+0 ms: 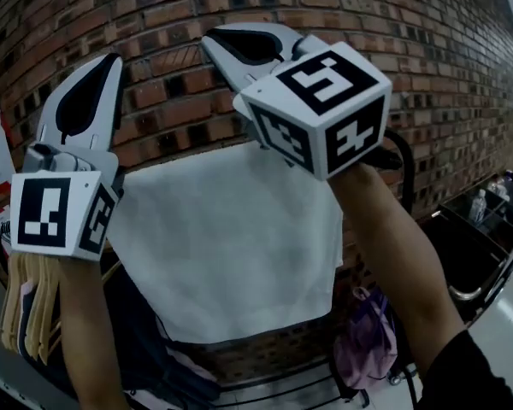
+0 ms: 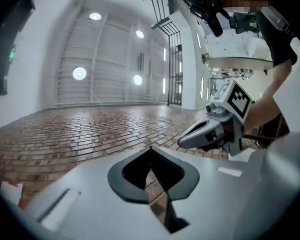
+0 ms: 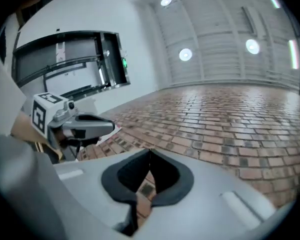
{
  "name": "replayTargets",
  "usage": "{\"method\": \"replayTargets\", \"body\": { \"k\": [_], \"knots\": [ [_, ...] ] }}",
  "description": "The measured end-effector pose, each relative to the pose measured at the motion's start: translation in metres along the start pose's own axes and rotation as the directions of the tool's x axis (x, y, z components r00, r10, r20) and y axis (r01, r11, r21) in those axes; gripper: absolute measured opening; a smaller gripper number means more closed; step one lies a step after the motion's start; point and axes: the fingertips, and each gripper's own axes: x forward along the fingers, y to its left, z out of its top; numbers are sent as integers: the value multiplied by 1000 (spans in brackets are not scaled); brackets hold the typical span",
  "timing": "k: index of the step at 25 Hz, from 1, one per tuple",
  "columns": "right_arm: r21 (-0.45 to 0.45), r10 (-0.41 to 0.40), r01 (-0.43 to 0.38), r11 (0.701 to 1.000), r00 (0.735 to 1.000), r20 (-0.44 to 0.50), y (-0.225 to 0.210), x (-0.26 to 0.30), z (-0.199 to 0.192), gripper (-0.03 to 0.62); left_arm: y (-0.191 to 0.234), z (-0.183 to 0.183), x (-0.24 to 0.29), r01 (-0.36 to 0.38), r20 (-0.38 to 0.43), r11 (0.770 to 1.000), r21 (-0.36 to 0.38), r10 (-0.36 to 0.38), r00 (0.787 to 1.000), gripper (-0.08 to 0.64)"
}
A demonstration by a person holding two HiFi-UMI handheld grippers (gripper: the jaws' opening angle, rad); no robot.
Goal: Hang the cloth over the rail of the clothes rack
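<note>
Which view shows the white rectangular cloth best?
The head view: the white rectangular cloth hangs spread before the brick wall, mostly unobstructed. Both gripper views aim upward at that wall and the ceiling; neither clearly shows the cloth.

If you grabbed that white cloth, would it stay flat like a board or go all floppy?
Probably floppy: the white cloth hangs limp in front of the brick wall, and its bottom edge is uneven. It looks thin, so it is likely light for its size. A push would probably just make it swing or slide, not tip.
</note>
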Motion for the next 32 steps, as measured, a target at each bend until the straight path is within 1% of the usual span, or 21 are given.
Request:
{"method": "replayTargets", "body": {
  "k": [1,3,4,6,8,10,13,15,17,18,21,23,25,28,30,32],
  "knots": [
    [41,-22,21,999,999,31,10,-12,3,5,-9,7,-11,-31,16,999,-36,32,999,8],
    [114,-44,36,993,997,64,35,-36,-4,5,-33,5,-33,-76,7,989,-125,78,997,8],
    [141,-53,44,989,997,63,49,-49,-12,5,-49,-2,-44,-87,-15,981,-176,85,996,8],
    [182,-78,71,981,997,29,75,-74,-38,5,-87,-23,-66,-87,-72,956,-279,69,995,8],
    [236,-81,83,968,997,-15,101,-101,-70,5,-129,-47,-91,-81,-133,923,-377,32,991,8],
    [325,-68,92,941,994,-86,129,-133,-109,5,-171,-68,-122,-85,-196,887,-453,-6,981,8],
    [430,-46,135,893,976,-211,168,-185,-163,5,-220,-90,-169,-130,-296,830,-542,-44,954,8],
    [483,-32,160,861,965,-262,188,-212,-188,5,-246,-100,-195,-165,-349,792,-588,-65,935,8],
    [515,-15,181,838,951,-310,206,-236,-206,5,-273,-104,-218,-179,-390,765,-618,-101,915,8],
    [524,-5,189,831,943,-332,214,-246,-213,5,-286,-105,-228,-177,-405,761,-625,-122,906,8],
    [553,25,197,810,929,-368,235,-269,-230,5,-313,-109,-250,-171,-442,763,-623,-163,882,8],
    [562,45,195,804,922,-383,245,-277,-236,5,-323,-112,-259,-176,-458,758,-628,-177,871,8],
    [566,64,186,804,918,-392,253,-279,-238,5,-330,-114,-261,-175,-464,757,-630,-186,866,8],
    [579,90,173,797,913,-397,259,-279,-233,5,-334,-116,-263,-171,-470,763,-624,-191,862,8],
    [574,78,175,800,918,-388,258,-278,-231,5,-334,-117,-263,-175,-473,760,-626,-192,860,8],
    [569,69,175,804,923,-380,259,-279,-233,5,-339,-117,-264,-166,-472,753,-637,-211,856,8]
  ]
}}
